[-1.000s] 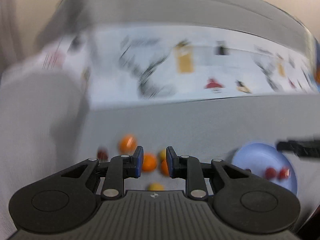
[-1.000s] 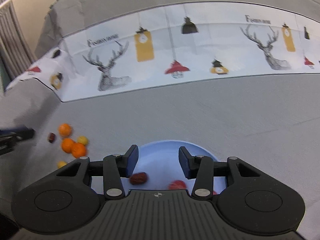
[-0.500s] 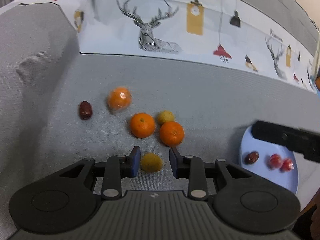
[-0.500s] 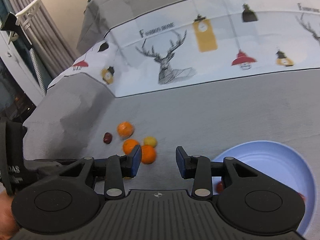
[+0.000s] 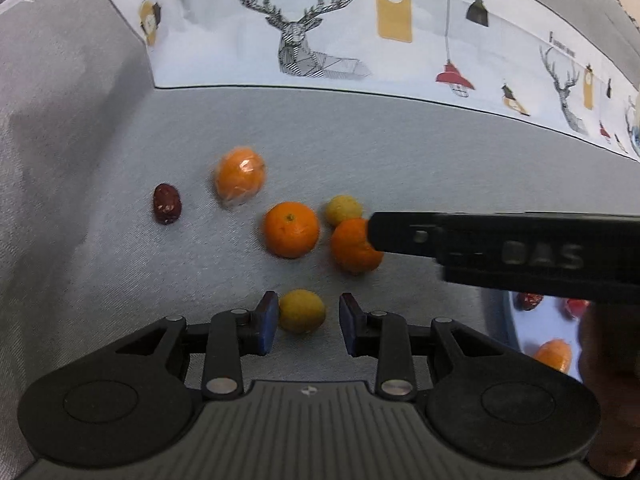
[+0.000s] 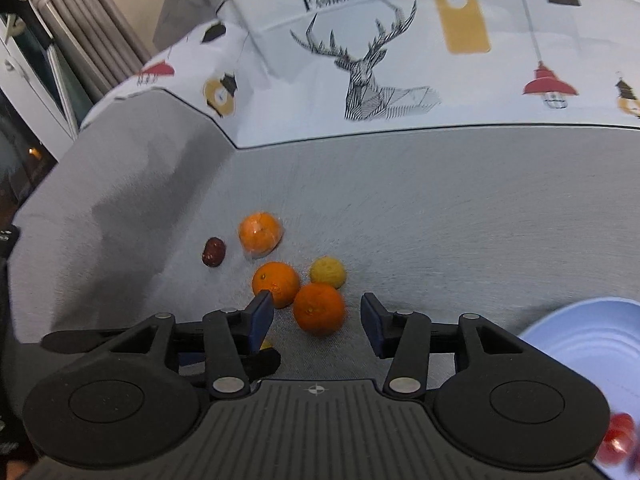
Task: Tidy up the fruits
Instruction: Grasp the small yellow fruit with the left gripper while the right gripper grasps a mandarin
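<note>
Left gripper [image 5: 307, 318] open around yellow fruit [image 5: 301, 310]; right gripper [image 6: 317, 317] open around orange [image 6: 319, 308]. Plate [image 6: 576, 344] held few fruits; six fruits lay left of plate, unsorted.

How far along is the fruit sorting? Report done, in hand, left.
Done: the blue plate already holds a dark date, red fruits and an orange. In hand: nothing gripped; the left tongs are open around a yellow fruit, and the right tongs are open around an orange. Left: six fruits on the grey cloth, including the dark date.
</note>
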Demonstrator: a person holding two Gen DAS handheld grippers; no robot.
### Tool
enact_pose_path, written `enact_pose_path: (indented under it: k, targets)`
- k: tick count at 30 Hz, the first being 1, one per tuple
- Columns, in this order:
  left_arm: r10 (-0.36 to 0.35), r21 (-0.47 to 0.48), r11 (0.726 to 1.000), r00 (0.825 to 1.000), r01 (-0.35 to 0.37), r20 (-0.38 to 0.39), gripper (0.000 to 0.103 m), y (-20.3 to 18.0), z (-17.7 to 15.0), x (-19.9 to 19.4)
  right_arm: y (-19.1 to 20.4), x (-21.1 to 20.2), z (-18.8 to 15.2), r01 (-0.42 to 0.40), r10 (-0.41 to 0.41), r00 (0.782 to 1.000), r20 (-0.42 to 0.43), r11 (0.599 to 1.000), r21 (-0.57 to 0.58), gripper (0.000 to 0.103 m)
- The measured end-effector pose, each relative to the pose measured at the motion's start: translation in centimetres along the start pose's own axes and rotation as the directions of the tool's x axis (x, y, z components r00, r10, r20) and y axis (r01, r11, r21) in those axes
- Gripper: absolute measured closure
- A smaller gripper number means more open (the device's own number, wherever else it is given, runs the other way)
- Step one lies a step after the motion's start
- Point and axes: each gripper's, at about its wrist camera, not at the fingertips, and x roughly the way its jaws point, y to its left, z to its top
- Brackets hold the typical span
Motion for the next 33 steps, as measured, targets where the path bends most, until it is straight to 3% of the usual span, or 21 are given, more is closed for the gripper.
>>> enact_pose_path:
  k: [14, 17, 20, 25, 33]
  targets:
    - [0.006, -0.010, 1.000, 1.000, -0.006, -0.010, 0.073, 0.4, -0.1, 0.2, 0.2, 4.6, -0.8, 0.047, -0.049, 0.996, -0.078, 0.999, -0.021, 0.051]
    - [0.012, -0.028, 1.000, 1.000, -0.012, -0.005, 0.073, 0.7, -0.1, 0.1, 0.5, 4.5, -0.9, 0.040, -0.044, 0.996, -0.074, 0.998, -0.049, 0.067]
    - [0.021, -0.039, 0.999, 1.000, -0.021, 0.011, 0.073, 0.7, -0.2, -0.2, 0.6, 3.9, -1.0, 0.047, -0.051, 0.997, -0.058, 0.997, -0.065, 0.068]
    - [0.045, -0.021, 0.999, 0.997, -0.043, 0.059, 0.073, 0.2, -0.3, -1.2, 0.2, 1.0, -1.0, 0.054, -0.053, 0.999, 0.004, 0.997, -0.051, 0.069]
    - [0.077, -0.051, 0.996, 0.983, -0.069, 0.165, 0.073, 0.2, -0.4, -3.2, -1.5, -7.9, -1.8, 0.079, -0.069, 0.986, 0.155, 0.995, -0.055, 0.068]
